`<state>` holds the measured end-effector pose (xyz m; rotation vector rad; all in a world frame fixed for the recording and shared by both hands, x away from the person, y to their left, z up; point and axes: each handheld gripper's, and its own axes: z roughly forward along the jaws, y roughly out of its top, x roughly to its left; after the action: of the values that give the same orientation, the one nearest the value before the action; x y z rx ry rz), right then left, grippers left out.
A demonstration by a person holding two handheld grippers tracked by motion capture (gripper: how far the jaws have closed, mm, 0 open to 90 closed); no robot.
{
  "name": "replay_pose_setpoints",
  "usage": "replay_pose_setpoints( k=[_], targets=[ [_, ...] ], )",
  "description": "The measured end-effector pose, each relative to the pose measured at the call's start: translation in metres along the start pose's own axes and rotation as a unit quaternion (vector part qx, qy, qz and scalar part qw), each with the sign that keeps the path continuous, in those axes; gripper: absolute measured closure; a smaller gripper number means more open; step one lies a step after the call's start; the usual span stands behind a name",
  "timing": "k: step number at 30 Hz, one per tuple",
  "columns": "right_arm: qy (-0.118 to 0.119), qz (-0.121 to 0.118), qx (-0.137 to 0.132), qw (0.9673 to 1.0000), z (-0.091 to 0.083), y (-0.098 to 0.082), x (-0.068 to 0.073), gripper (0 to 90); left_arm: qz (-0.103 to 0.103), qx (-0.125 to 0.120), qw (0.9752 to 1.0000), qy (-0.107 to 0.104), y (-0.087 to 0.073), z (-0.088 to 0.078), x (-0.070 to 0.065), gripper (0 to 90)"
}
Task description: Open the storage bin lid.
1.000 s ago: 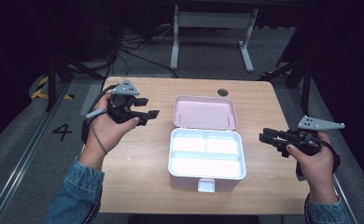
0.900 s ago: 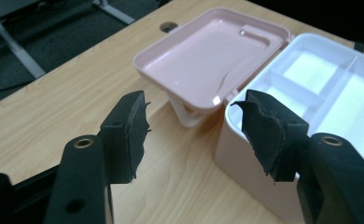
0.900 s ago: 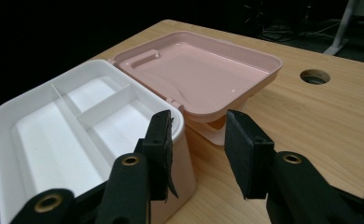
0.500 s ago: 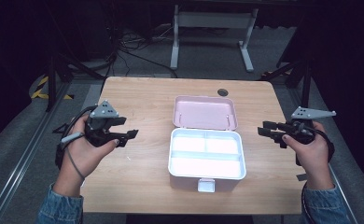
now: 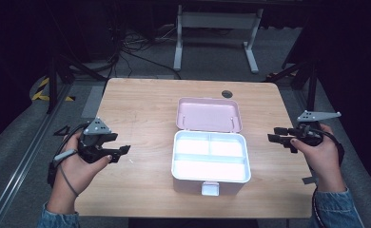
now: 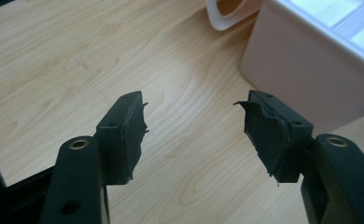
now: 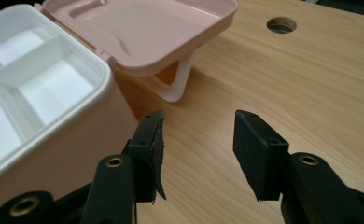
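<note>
A pink box (image 5: 211, 159) sits open near the middle of the tabletop (image 5: 141, 104), its lid (image 5: 207, 115) thrown back toward the far side and resting on its white handle (image 7: 173, 88). The white tray (image 5: 210, 155) inside is split into compartments, and all of them look empty.

The left tool (image 5: 118, 153) hangs above the tabletop well to the left of the box, jaws spread with nothing between them. In the left gripper view (image 6: 192, 128) bare wood shows through the gap and the box wall lies off to one side. The right tool (image 5: 274, 134) is held to the right of the box, also spread and empty; in the right gripper view (image 7: 196, 140) its inner jaw is close beside the box wall, though I cannot tell whether it touches.

The likely risks come from closing or shifting the box. The lid leans on a thin handle, so a push from one side only could twist it, or slide the whole light box across the smooth wood. The right tool is close enough that a careless sweep could knock the wall. The small white latch (image 5: 209, 188) at the near edge may not catch if the lid comes down crooked.
</note>
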<state>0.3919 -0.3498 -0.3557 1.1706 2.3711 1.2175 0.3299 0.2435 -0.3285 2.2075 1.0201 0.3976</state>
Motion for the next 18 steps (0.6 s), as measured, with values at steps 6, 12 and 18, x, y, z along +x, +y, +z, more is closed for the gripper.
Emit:
replay_pose_setpoints(
  k=[6, 12, 18],
  targets=[
    [-0.026, 0.01, 0.023, 0.9994, 0.003, -0.006, -0.008, 51.9, -0.02, 0.034, 0.9991, 0.017, -0.016, 0.013, 0.009, 37.5],
    [-0.045, 0.023, 0.045, 0.9977, 0.007, -0.014, -0.019, 51.9, -0.041, 0.051, 0.9978, 0.014, -0.029, 0.026, 0.02, 37.5],
    [-0.059, 0.037, 0.06, 0.9958, 0.012, -0.024, -0.031, 51.9, -0.062, 0.053, 0.9966, 0.011, -0.039, 0.037, 0.03, 37.4]
  ],
)
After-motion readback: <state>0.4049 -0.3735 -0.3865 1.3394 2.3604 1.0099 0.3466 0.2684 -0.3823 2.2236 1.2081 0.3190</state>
